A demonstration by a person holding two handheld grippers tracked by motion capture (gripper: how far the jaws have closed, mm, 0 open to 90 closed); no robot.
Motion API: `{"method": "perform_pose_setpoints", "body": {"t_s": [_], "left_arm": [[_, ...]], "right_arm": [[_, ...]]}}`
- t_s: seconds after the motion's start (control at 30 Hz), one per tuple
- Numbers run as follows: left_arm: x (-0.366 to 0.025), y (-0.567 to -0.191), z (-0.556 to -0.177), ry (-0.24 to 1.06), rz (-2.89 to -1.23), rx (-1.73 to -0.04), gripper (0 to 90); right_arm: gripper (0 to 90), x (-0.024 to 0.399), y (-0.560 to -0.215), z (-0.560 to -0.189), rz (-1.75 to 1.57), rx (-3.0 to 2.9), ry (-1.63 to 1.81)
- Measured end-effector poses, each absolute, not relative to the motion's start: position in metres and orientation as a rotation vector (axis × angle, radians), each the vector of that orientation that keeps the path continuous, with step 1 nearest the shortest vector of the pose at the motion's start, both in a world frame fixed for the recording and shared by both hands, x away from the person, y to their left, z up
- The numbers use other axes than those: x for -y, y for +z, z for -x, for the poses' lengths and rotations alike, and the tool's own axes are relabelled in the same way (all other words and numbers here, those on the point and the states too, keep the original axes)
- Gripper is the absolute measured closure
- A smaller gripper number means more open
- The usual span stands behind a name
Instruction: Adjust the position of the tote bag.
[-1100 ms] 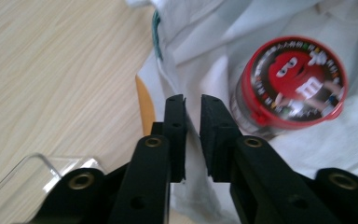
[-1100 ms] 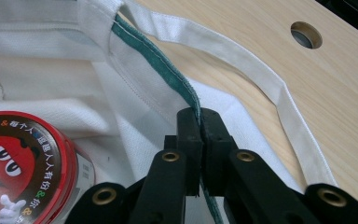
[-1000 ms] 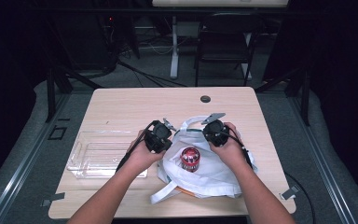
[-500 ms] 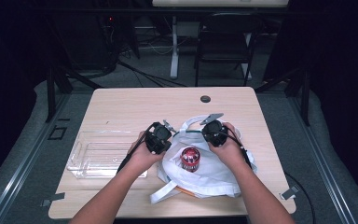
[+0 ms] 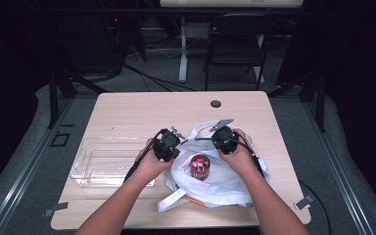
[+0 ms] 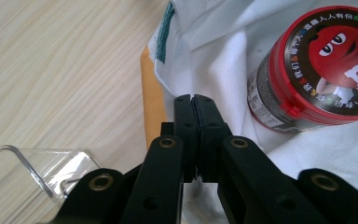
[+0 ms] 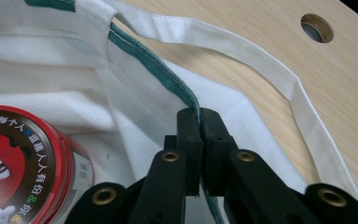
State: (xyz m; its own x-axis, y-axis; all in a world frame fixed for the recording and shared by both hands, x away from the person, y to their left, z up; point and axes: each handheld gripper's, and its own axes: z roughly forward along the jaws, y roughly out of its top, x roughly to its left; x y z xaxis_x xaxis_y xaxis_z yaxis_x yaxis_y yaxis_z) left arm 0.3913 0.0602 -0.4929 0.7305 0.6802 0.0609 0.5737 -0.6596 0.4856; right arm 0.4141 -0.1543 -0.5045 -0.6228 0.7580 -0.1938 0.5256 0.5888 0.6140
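Nothing has moved since earlier: left gripper (image 6: 192,99) and right gripper (image 7: 199,113) stay clamped on white bag (image 5: 225,181) rim; candy tin (image 5: 199,166) sits at six o'clock.

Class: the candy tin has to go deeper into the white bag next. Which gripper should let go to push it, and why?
Probably the left gripper: its view shows the candy tin right beside its jaws. The right gripper pinches the white bag by its green-edged rim, holding the mouth open.

The green-trimmed edge of the white cloth bag (image 7: 135,116) is pinched by the right gripper (image 7: 199,113), with the red candy tub (image 7: 25,158) sat just beside it.
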Motion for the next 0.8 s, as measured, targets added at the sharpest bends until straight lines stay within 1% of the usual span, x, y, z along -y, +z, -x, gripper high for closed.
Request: {"method": "perform_pose_setpoints", "body": {"t_s": [0.4,0.57,0.63,0.8], "left_arm": [[-0.06,-0.495,-0.392,0.329,-2.483,-0.961,89.5],[-0.061,-0.496,-0.393,0.324,-2.479,-0.965,89.5],[-0.061,-0.495,-0.393,0.324,-2.477,-0.968,89.5],[-0.061,-0.496,-0.393,0.323,-2.477,-0.966,89.4]], "right_arm": [[87.1,0.155,-0.503,-0.412,-1.026,-2.384,0.726],[82.1,0.156,-0.499,-0.409,-1.016,-2.391,0.75],[78.4,0.157,-0.498,-0.408,-1.012,-2.393,0.754],[73.9,0.162,-0.495,-0.403,-1.013,-2.391,0.779]]}}
